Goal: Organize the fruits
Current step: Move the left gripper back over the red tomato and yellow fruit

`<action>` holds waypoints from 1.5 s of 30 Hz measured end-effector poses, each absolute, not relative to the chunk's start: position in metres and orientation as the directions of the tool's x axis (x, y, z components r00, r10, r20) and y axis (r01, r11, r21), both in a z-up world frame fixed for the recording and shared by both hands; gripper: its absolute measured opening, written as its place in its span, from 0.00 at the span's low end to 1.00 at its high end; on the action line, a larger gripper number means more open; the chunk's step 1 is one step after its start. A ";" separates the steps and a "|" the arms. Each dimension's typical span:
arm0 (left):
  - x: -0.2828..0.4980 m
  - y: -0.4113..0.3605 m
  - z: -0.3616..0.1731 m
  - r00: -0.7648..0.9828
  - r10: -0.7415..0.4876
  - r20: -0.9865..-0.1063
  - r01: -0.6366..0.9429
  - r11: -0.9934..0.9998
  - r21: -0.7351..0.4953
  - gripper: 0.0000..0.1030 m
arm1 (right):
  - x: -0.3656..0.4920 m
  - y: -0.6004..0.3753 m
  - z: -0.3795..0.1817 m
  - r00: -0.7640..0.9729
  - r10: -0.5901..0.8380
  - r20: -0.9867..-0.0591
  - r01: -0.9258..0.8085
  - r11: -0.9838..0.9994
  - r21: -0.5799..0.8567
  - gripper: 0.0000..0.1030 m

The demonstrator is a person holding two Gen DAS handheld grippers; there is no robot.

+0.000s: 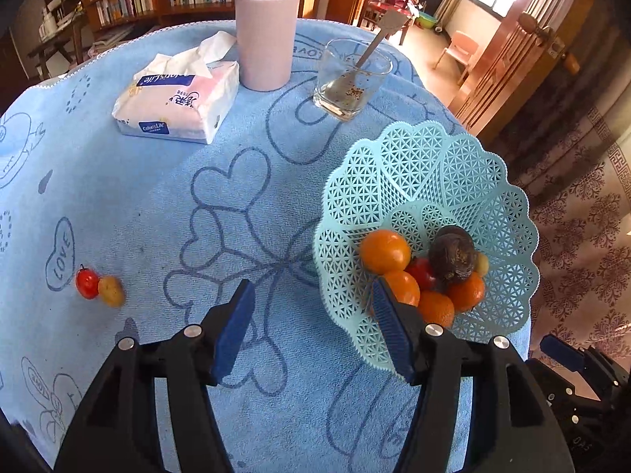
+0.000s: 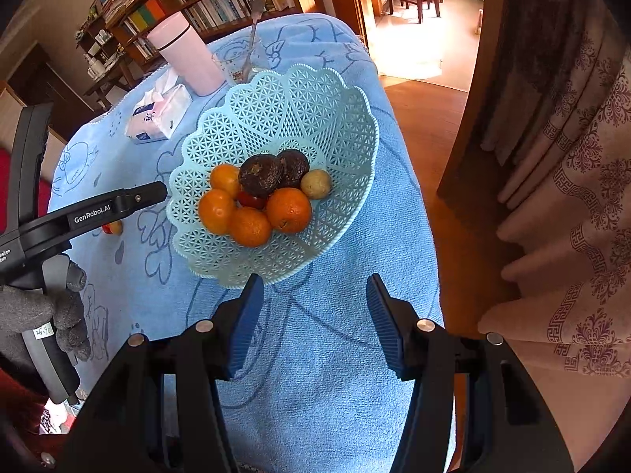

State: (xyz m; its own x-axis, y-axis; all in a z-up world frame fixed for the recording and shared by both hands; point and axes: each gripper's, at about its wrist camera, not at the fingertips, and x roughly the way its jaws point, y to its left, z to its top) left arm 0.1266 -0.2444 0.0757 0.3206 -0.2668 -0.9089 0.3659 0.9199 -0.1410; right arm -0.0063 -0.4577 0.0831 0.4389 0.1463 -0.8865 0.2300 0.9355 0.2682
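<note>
Looking through the left wrist view, we see the left claw (image 1: 313,325) with its fingers apart and nothing between them; one pad overlaps the near rim of the basket (image 1: 426,181). The basket sits at the right edge of the worktop (image 1: 165,181), tilted toward us, so the fruit has settled in its low side: oranges (image 1: 384,251), a dark wrinkled fruit (image 1: 451,258) and a red tomato (image 1: 421,272). Two pieces are not yet collected: a small red tomato (image 1: 87,283) touching a small yellow fruit (image 1: 111,291), well apart from the basket on the left of the cloth. A tissue pack (image 1: 177,98), a pink canister (image 1: 268,23) and a glass (image 1: 349,79) stand at the far side, clear of the working area.

Turning to the right wrist view, we see the right claw (image 2: 315,323) also held apart and empty, hovering just short of the basket's near rim. We judge that it waits there while the left device (image 2: 94,213), gripped by a gloved hand (image 2: 47,315), works on the loose pair.
</note>
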 end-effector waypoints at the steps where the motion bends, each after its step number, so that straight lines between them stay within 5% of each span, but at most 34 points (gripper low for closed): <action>1: 0.126 -0.239 0.074 0.321 -0.259 -0.911 0.355 0.925 -0.138 0.60 | -0.005 -0.455 0.083 0.439 0.149 -0.886 0.223 0.937 0.268 0.54; 45: 0.089 -0.044 0.094 0.366 -0.086 -0.927 0.101 0.994 -0.052 0.62 | 0.055 -0.284 0.078 0.375 0.321 -0.870 -0.046 0.944 0.328 0.63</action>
